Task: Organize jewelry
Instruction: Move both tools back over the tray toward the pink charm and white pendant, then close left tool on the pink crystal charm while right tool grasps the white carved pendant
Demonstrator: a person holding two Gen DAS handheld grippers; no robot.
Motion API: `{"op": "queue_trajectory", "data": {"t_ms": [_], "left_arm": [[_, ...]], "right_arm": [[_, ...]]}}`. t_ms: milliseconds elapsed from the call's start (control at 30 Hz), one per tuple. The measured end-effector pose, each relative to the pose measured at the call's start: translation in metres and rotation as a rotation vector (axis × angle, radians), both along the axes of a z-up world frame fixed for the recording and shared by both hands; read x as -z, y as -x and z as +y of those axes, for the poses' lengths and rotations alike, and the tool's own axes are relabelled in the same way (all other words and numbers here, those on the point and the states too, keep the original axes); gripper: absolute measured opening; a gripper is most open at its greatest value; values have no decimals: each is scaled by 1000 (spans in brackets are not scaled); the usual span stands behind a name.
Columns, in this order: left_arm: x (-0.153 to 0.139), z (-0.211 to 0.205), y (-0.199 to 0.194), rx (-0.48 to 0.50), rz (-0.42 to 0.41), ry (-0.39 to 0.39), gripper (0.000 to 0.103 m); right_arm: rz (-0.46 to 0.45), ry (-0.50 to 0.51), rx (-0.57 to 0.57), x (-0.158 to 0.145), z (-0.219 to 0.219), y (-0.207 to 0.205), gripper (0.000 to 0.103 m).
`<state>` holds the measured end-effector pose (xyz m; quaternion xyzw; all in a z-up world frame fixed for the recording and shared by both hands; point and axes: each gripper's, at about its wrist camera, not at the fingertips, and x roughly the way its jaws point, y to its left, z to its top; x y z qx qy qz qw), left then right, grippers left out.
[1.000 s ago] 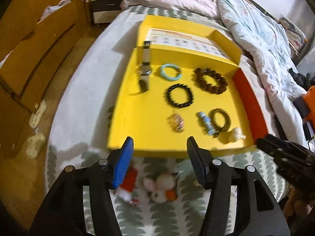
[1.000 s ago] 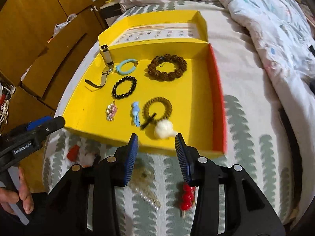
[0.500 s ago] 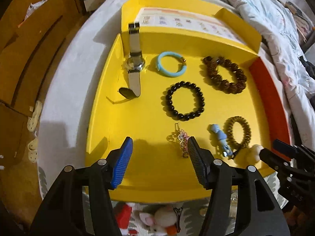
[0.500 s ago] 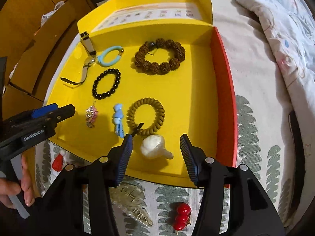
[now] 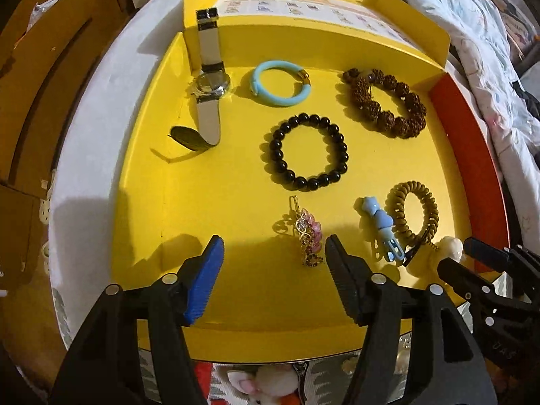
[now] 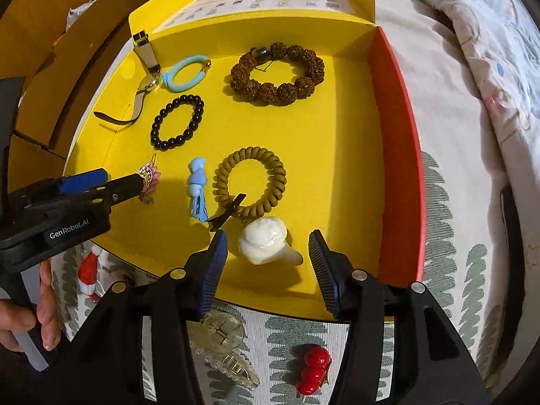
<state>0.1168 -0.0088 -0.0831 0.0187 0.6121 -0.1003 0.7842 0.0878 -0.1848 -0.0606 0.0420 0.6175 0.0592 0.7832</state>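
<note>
The right gripper [image 6: 268, 260] hangs over the near edge of the yellow tray [image 6: 337, 155], jaws parted with nothing pressed between them, and the white shell-like ornament [image 6: 266, 244] lies directly between and just beyond its fingertips. The ornament's long axis runs crosswise to the gripper, its narrow tip pointing toward the right finger, so a straight descent should bracket it end to end. This gripper's jaws have just been opening, with the ornament in the gap but untouched.

The left gripper [image 5: 273, 270] is likewise released and empty; its jaws have just been widening. The pink and gold charm [image 5: 308, 236] lies ahead of it, close against the inner side of its right finger, long axis running away from the gripper. It is off-centre, so I judge a small shift toward that side is needed before closing.

Each piece is nearest its own hand: the charm left, the ornament right. Beyond the right gripper's left finger rest the blue clip [image 6: 199, 189] and coiled hair tie [image 6: 249, 182], close enough to snag.
</note>
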Motion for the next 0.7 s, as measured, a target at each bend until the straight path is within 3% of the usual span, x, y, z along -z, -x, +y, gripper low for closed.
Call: {"op": "queue_trajectory", "data": {"t_ms": [167,700], "left_arm": [[9,-4,-3,4,15,-37,65],[22,-15,-8,12,23,-42,67]], "right_arm": [[13,19,-6,5,3,-2,54],[23,49,-14,13,10,-5,53]]}}
